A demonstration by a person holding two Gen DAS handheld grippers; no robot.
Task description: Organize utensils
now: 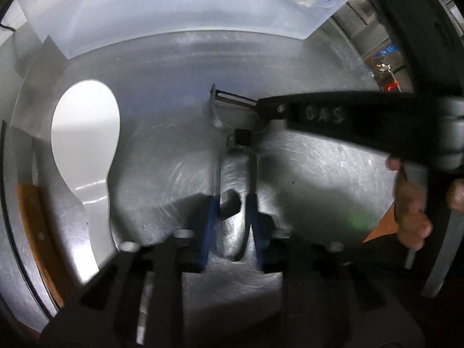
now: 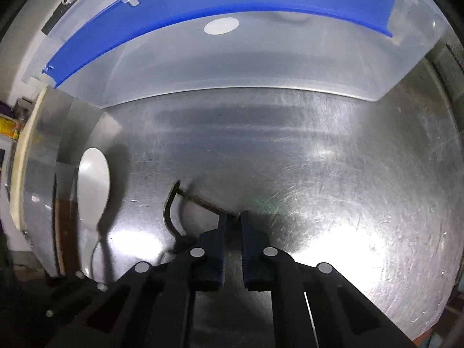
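Observation:
A metal Y-shaped peeler (image 1: pixel 224 116) lies on the steel counter, its handle running down toward the left wrist camera. My left gripper (image 1: pixel 232 203) is shut on that handle, blue pads on either side of it. My right gripper (image 1: pixel 261 108) comes in from the right and pinches the end of the peeler's blade bar. In the right wrist view the right gripper (image 2: pixel 232 220) is shut on that same end, and the peeler's curved arm (image 2: pixel 169 211) sticks out to the left of the pads.
A clear plastic bin (image 2: pixel 232 66) with a blue handle stands at the back of the counter (image 2: pixel 348 174). A white rice paddle (image 1: pixel 87 133) and a wooden-handled knife (image 1: pixel 32 232) lie to the left. A person's hand (image 1: pixel 411 208) holds the right gripper.

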